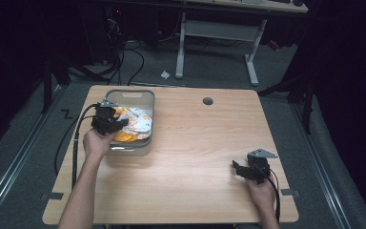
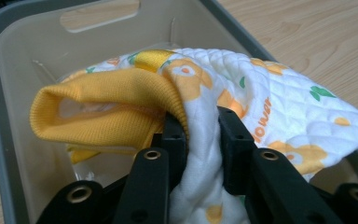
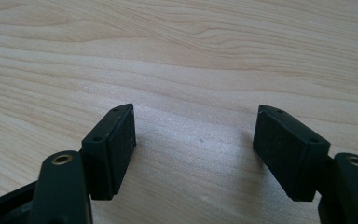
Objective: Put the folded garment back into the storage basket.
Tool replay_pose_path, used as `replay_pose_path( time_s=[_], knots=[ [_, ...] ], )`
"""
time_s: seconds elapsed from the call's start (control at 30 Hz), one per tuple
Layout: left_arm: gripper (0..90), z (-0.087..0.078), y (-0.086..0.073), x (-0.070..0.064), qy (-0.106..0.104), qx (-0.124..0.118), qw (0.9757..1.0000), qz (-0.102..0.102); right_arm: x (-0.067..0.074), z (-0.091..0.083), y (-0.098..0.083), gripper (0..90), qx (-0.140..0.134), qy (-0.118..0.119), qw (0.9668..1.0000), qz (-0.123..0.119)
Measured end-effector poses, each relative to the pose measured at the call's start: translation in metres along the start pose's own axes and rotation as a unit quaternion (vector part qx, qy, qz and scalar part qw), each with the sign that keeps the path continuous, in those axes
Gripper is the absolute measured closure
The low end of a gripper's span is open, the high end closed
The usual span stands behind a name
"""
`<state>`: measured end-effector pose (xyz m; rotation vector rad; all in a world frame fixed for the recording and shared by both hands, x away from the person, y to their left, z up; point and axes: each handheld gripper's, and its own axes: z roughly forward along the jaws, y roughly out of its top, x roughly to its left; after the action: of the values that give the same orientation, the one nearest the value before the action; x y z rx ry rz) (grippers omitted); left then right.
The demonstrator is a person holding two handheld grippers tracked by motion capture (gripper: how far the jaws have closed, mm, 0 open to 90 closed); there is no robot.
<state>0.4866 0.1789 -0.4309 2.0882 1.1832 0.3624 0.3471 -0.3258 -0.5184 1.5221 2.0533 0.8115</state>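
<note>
A grey plastic bin (image 1: 129, 149) stands at the table's left. Inside it lies a white quilted garment (image 1: 136, 121) with orange flowers and a yellow ribbed cuff. My left gripper (image 1: 116, 125) reaches over the bin's left rim and is shut on a fold of that garment (image 2: 270, 112); the white cloth is pinched between the pads of my left gripper (image 2: 200, 135), with the yellow cuff (image 2: 102, 107) bunched beside them to the left. My right gripper (image 1: 237, 168) rests low over the bare table at the right, jaws wide apart. Nothing lies between the fingertips of my right gripper (image 3: 193, 140).
The wooden table (image 1: 195, 138) has a round cable hole (image 1: 208, 101) near its far edge. Cables trail off the table's left side to the floor. A white desk frame (image 1: 219, 43) stands on the floor beyond the table.
</note>
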Motion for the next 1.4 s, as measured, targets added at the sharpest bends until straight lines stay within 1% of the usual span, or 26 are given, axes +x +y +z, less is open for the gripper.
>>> replay_pose_path(
  time_s=[0.1, 0.2, 0.27, 0.3, 0.43, 0.5, 0.6, 0.63, 0.77, 0.83, 0.97, 1.03, 1.07, 1.17, 1.2, 1.4],
  knots=[
    [73.3, 0.006, -0.001, -0.001, 0.01, 0.023, 0.9997, 0.004, 0.0, 0.0, 0.0, 30.1, 0.0, 0.0, 1.0, 0.0],
    [69.7, 0.011, -0.001, 0.0, 0.019, 0.038, 0.9991, -0.004, 0.0, 0.0, 0.0, 30.1, 0.0, 0.0, 1.0, 0.0],
    [66.1, 0.013, -0.001, 0.001, 0.023, 0.04, 0.9988, -0.014, 0.0, 0.0, 0.0, 30.1, 0.0, 0.0, 1.0, 0.0],
    [63.7, 0.014, -0.001, 0.001, 0.029, 0.042, 0.9986, -0.018, 0.0, 0.0, 0.0, 30.0, 0.0, 0.0, 1.0, 0.0],
    [56.2, 0.014, -0.001, -0.003, 0.041, 0.045, 0.9981, -0.014, 0.0, 0.0, 0.0, 30.0, 0.0, 0.0, 1.0, 0.0],
    [51.9, 0.013, 0.0, -0.004, 0.043, 0.044, 0.9981, -0.011, 0.0, 0.0, 0.0, 30.0, 0.0, 0.0, 1.0, 0.0],
    [45.8, 0.009, 0.002, -0.006, 0.049, 0.029, 0.9983, -0.013, 0.0, 0.0, 0.0, 30.0, 0.0, 0.0, 1.0, 0.0],
    [43.8, 0.008, 0.002, -0.007, 0.048, 0.024, 0.9984, -0.018, 0.0, 0.0, 0.0, 30.0, 0.0, 0.0, 1.0, 0.0],
    [39.0, 0.003, 0.003, -0.009, 0.044, 0.013, 0.9987, -0.021, 0.0, 0.0, 0.0, 30.0, 0.0, 0.0, 1.0, 0.0],
    [38.2, 0.002, 0.003, -0.01, 0.042, 0.011, 0.9988, -0.021, 0.0, 0.0, 0.0, 30.0, 0.0, 0.0, 1.0, 0.0],
    [36.3, -0.003, 0.005, -0.018, 0.031, -0.009, 0.9991, -0.029, 0.0, 0.0, 0.0, 29.9, 0.0, 0.0, 1.0, 0.001],
    [35.9, -0.004, 0.006, -0.02, 0.028, -0.012, 0.9991, -0.029, 0.0, 0.0, 0.0, 29.7, 0.001, 0.0, 1.0, 0.001],
    [35.4, -0.006, 0.007, -0.025, 0.023, -0.018, 0.9992, -0.027, 0.0, 0.0, 0.0, 29.6, 0.001, 0.0, 1.0, 0.0],
    [34.9, -0.006, 0.007, -0.029, 0.019, -0.021, 0.9993, -0.022, 0.0, 0.0, 0.0, 29.5, 0.0, 0.0, 1.0, 0.0],
    [34.9, -0.008, 0.008, -0.033, 0.014, -0.027, 0.9993, -0.02, 0.0, 0.0, 0.0, 29.6, 0.0, 0.0, 1.0, 0.0],
    [34.7, -0.012, 0.009, -0.044, -0.003, -0.041, 0.999, -0.017, 0.0, 0.0, 0.0, 29.6, 0.001, 0.0, 1.0, 0.0]
  ],
)
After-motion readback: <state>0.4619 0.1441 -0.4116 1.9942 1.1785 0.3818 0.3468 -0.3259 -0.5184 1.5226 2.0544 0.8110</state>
